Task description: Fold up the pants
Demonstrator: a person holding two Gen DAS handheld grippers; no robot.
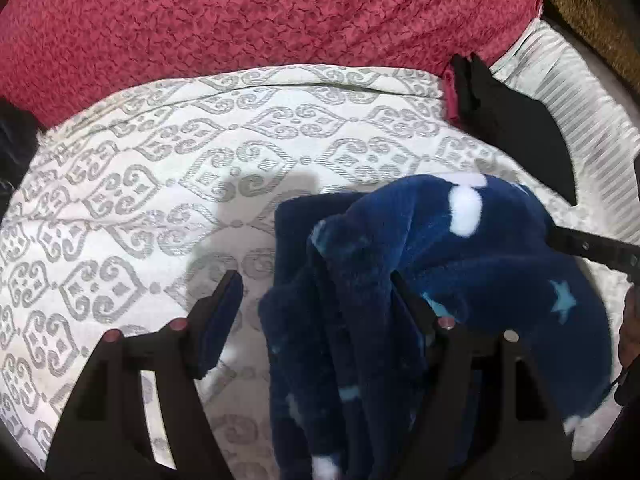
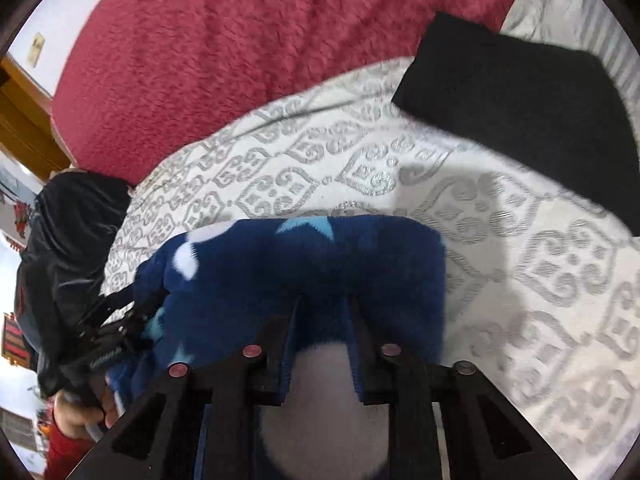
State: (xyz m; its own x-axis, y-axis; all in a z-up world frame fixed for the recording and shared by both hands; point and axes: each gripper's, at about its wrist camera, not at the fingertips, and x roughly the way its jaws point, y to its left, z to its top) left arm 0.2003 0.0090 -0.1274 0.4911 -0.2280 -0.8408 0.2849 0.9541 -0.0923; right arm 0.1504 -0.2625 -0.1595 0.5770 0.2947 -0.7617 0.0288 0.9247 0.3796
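Pants [image 1: 460, 280] of thick navy fleece, printed with pale blue stars and white blobs, hang bunched in a soft heap above the patterned white-and-grey bedspread [image 1: 160, 208], lifted between the two grippers. In the left wrist view the cloth drapes in long folds over the right-hand finger of the left gripper [image 1: 316, 304]; its other finger stands clear to the side with bare bedspread between, so the fingers [image 1: 224, 304] stand wide apart and press on nothing that I can see. In the right wrist view the right gripper [image 2: 322, 320] has its fingers [image 2: 286, 344] drawn close together, and the navy fleece sits between their tips; a white patch of the fabric fills the gap nearer the camera. The pinch point itself is buried in pile, so the exact hold is hard to make out.

A red textured blanket [image 1: 260, 16] lies across the far part of the bed, and a flat black folded cloth [image 2: 532, 116] rests on the bedspread off to the right, well apart from the pants. A dark shiny garment [image 2: 68, 240] is heaped at the left edge in the right wrist view, cut off by the frame. Part of a hand [image 2: 76, 416] with a red sleeve shows at the bottom left there, blurred. Both views smear toward their rims.
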